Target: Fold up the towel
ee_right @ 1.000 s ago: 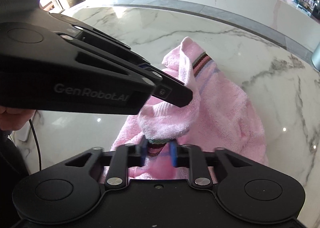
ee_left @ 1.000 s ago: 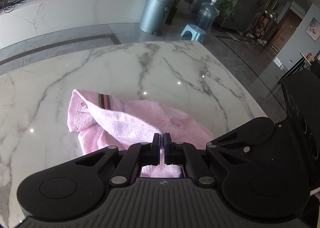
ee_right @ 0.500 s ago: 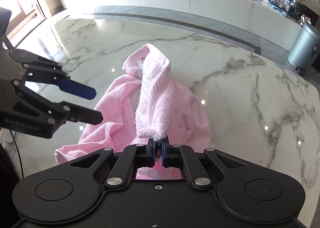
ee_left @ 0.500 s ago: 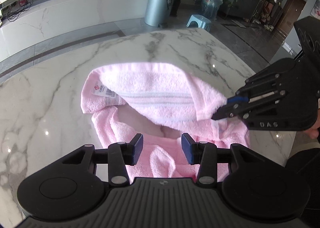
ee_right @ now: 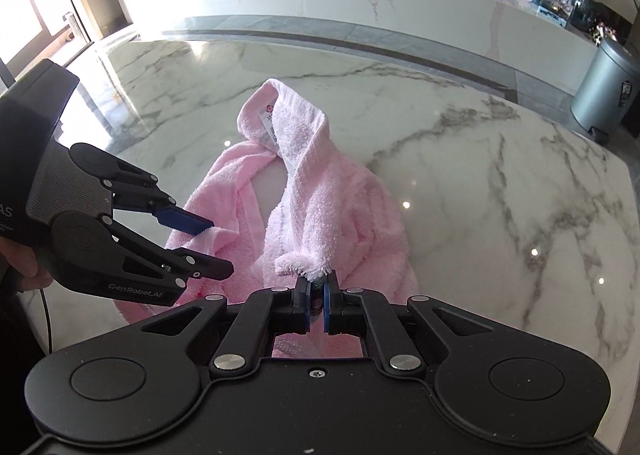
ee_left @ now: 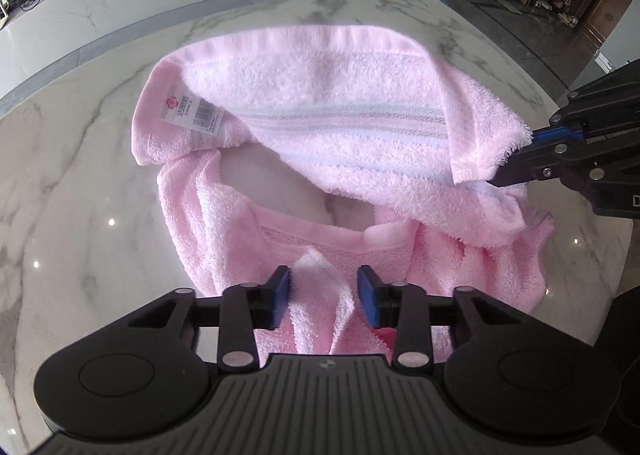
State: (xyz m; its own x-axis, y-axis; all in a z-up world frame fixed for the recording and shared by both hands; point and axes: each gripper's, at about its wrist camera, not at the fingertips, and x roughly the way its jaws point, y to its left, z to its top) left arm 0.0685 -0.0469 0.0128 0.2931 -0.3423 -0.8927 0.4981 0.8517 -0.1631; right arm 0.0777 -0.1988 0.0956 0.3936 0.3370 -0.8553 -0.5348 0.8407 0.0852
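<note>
The pink towel (ee_left: 320,127) is lying crumpled mid-worktop, no fold yet made. The right gripper (ee_right: 316,287) is pinching one corner, lifted. The left gripper (ee_left: 324,297), jaws just closing, is straddling a near-edge ridge ungripped; spreading and folding are outstanding.

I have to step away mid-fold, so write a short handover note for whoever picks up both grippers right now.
Right gripper: shut on a corner of the pink towel, holding that end lifted.
Left gripper: jaws have just been closing and straddle a raised fold at the near edge; the pads do not press it yet, so it holds nothing.
Towel: bunched on the marble table, label facing up, no neat fold yet.
Left to do: probably grip the near corner with the left, spread the towel flat, then fold.
</note>
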